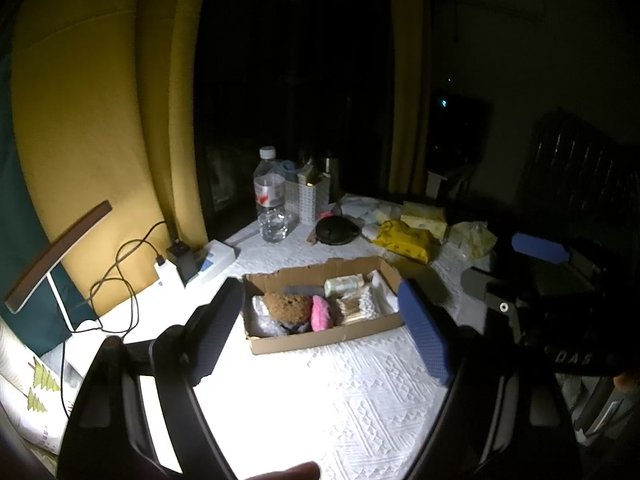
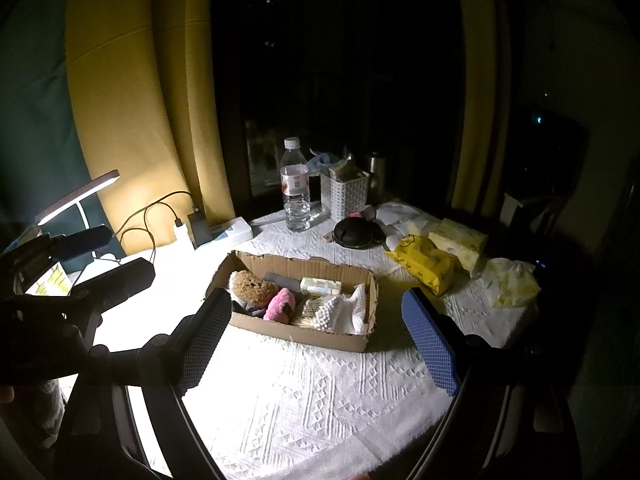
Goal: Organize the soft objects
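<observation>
On the white textured tablecloth (image 2: 320, 400), a cardboard box (image 2: 304, 334) holds a brown sponge (image 2: 254, 288), a pink fluffy pad (image 2: 280, 304) and cotton swabs (image 2: 320, 312). Both the left gripper (image 1: 320, 328) and right gripper (image 2: 320, 336) hover before the box, jaws wide and empty. A yellow packet (image 2: 424, 264) lies well apart to the right.

The box (image 2: 304, 334) is rough brown cardboard with torn edges. The tablecloth (image 2: 320, 400) is white bumpy cloth. The bottle (image 2: 295, 192) is clear shiny plastic. The pink thing (image 2: 280, 304) looks fuzzy, maybe cloth.
</observation>
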`<state>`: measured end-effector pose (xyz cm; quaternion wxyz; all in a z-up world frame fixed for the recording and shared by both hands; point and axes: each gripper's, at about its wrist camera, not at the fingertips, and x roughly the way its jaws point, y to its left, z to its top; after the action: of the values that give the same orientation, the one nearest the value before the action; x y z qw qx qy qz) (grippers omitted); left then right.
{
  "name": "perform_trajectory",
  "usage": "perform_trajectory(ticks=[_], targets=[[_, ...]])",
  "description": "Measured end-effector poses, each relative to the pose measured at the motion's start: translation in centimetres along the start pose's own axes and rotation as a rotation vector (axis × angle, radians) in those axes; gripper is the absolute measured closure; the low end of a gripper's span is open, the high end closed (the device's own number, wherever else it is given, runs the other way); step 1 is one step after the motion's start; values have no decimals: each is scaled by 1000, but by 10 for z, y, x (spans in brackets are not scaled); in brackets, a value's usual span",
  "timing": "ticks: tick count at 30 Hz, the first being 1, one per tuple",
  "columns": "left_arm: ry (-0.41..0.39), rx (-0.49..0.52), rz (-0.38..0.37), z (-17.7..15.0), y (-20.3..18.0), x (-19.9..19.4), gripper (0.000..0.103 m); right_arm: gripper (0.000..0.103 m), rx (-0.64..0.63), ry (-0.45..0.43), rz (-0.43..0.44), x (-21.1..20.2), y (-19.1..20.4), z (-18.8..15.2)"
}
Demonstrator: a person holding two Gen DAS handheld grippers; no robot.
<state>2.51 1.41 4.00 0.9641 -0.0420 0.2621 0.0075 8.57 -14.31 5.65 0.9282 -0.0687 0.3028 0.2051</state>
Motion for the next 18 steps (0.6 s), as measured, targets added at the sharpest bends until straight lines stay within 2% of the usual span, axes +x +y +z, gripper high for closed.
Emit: perform_trajectory(ticks=[18], targets=[[-7,6,5,0,-1,-2,22,14,-4,-5,-3,-3,0,1]])
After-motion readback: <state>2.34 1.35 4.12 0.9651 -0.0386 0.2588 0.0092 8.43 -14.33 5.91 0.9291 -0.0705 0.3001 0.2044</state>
